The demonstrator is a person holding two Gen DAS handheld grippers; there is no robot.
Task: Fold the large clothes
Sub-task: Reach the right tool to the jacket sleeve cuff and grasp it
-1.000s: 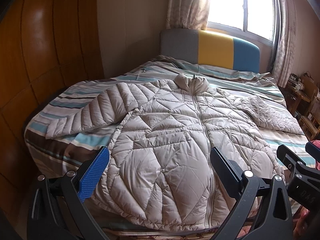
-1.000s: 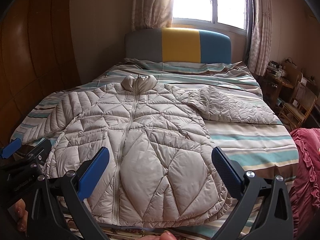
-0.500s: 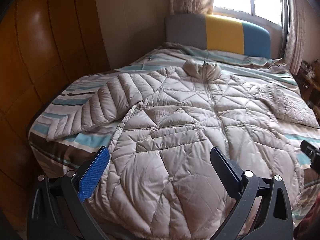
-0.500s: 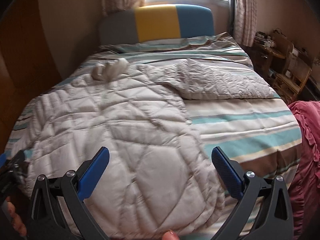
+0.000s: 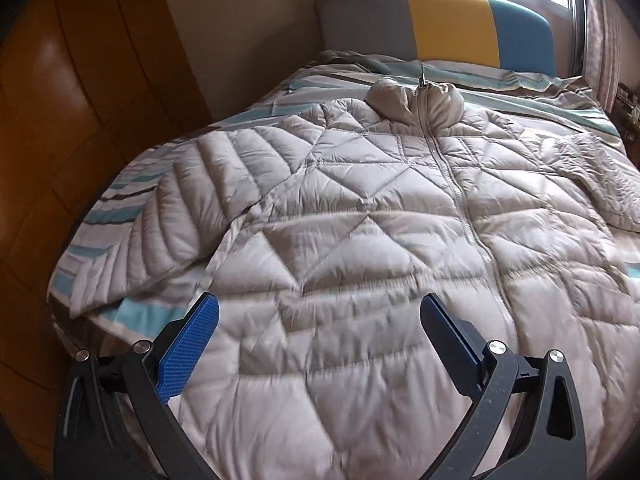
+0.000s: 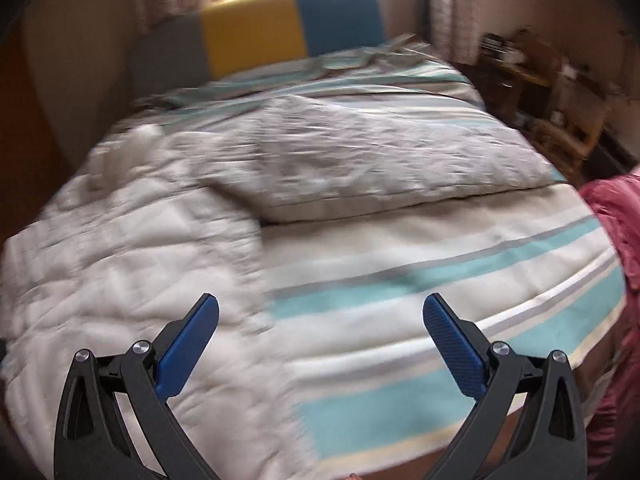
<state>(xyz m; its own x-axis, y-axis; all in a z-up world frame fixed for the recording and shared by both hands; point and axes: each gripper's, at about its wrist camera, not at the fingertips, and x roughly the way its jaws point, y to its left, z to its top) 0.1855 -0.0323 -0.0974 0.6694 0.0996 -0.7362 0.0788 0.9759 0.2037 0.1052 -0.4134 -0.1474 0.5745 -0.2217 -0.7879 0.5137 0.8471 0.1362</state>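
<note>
A large beige quilted puffer jacket [image 5: 360, 240] lies front-up and zipped on the striped bed [image 5: 132, 312], collar toward the headboard, sleeves spread to both sides. My left gripper [image 5: 320, 320] hovers open over the jacket's lower left front, nothing between its blue pads. In the right wrist view, which is blurred, the jacket body [image 6: 120, 264] fills the left and its right sleeve [image 6: 380, 164] stretches across the bed. My right gripper [image 6: 320, 320] is open above the jacket's right edge and the bare striped cover [image 6: 460, 280].
A grey, yellow and blue headboard [image 5: 448, 24] stands under a window. A wooden wardrobe [image 5: 52, 120] runs along the bed's left side. Cluttered wooden furniture [image 6: 552, 92] and a dark pink fabric [image 6: 616, 240] sit to the right of the bed.
Both grippers have moved forward and lower over the bed. The right one has swung to the right, toward the jacket's right sleeve and side. Both stay open; the jacket has not moved.
</note>
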